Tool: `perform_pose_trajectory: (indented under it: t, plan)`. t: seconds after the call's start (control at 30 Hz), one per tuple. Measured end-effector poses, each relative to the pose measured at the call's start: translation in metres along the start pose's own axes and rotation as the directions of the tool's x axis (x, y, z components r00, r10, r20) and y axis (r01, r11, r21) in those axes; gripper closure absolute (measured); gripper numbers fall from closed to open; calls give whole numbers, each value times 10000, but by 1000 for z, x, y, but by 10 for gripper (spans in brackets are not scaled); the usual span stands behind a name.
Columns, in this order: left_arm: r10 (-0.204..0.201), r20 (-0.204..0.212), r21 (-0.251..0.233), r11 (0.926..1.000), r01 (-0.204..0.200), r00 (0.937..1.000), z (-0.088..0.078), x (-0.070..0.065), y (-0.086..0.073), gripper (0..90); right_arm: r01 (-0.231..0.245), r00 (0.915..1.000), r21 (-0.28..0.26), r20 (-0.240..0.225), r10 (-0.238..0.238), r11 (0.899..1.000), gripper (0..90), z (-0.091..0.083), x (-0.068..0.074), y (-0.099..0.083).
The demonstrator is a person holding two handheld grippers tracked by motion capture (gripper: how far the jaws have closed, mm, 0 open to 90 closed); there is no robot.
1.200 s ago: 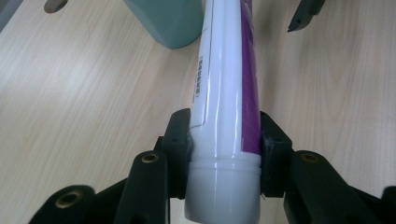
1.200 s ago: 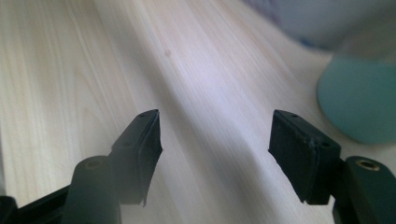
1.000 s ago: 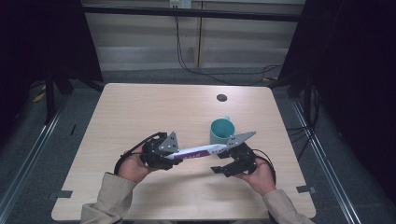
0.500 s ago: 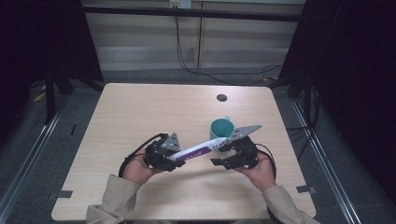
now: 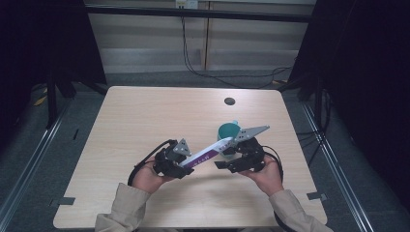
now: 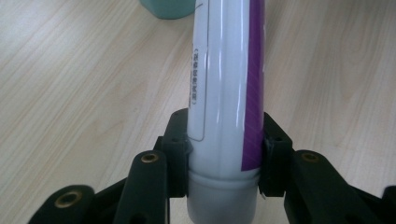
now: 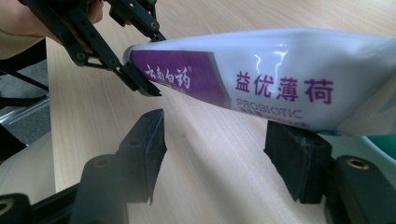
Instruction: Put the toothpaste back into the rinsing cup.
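Could slip and drop: toothpaste tube (image 5: 208,153) up in the air, flat end right over the green cup (image 5: 227,131), pinched at its cap end by the left gripper (image 6: 224,149), right gripper (image 7: 224,154) wide apart just under it, not squeezing.

On the white and purple tube (image 7: 261,79) I read white Chinese characters 云南白药 on its purple band. Beside them, on the white part, stand purple characters 益优薄荷 with "PROBIOTIC" in small letters beneath. A boxed column of fine print runs along the tube's side, too small for me to read.
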State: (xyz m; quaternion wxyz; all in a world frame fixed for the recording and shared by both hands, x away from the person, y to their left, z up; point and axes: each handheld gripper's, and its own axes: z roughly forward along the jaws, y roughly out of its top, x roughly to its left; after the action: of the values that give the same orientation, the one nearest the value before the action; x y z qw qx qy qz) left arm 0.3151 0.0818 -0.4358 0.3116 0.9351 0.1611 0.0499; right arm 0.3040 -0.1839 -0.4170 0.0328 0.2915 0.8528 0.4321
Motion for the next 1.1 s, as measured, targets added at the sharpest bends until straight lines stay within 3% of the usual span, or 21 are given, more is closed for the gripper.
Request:
perform_pose_trajectory:
  t: [0.53, 0.8, 0.83, 0.93, 0.97, 1.0, 1.03, 1.07, 1.1]
  plan:
    - [-365, -198, -2, 9993, 365, 9991, 13, -5, 4, 629, -590, 9983, -322, 8, 591, 9977, 358, -4, -3, 3]
    - [-137, -70, -30, 9999, 137, 9999, 19, -14, 11, 629, -1257, 9920, -764, -210, 1245, 9891, 358, -1, -6, 6]
    - [-107, -42, 11, 9999, 107, 9999, 22, -17, 13, 628, -1321, 9911, -953, -256, 1303, 9866, 437, -2, -5, 8]
    - [-101, 26, -18, 9999, 101, 9999, 24, -18, 14, 628, -1456, 9892, -1168, -341, 1426, 9824, 489, -4, -5, 11]
    - [-96, 69, -32, 9999, 96, 9999, 25, -18, 15, 627, -1519, 9879, -1246, -514, 1466, 9805, 526, -5, -5, 12]
    - [-80, 116, -162, 9998, 82, 9999, 28, -19, 15, 623, -1727, 9818, -1426, -1037, 1588, 9746, 683, -9, -7, 14]
    - [-80, 116, -162, 9998, 82, 9999, 28, -19, 15, 619, -1727, 9818, -1426, -1037, 1588, 9746, 683, -9, -7, 14]
    - [-219, 98, -343, 9992, 222, 9997, 30, -19, 15, 619, -1805, 9776, -1508, -1361, 1604, 9719, 715, -10, -6, 15]
    - [-216, 12, -544, 9983, 216, 9998, 32, -20, 13, 603, -1542, 9809, -1430, -1411, 1341, 9776, 753, -10, -2, 19]
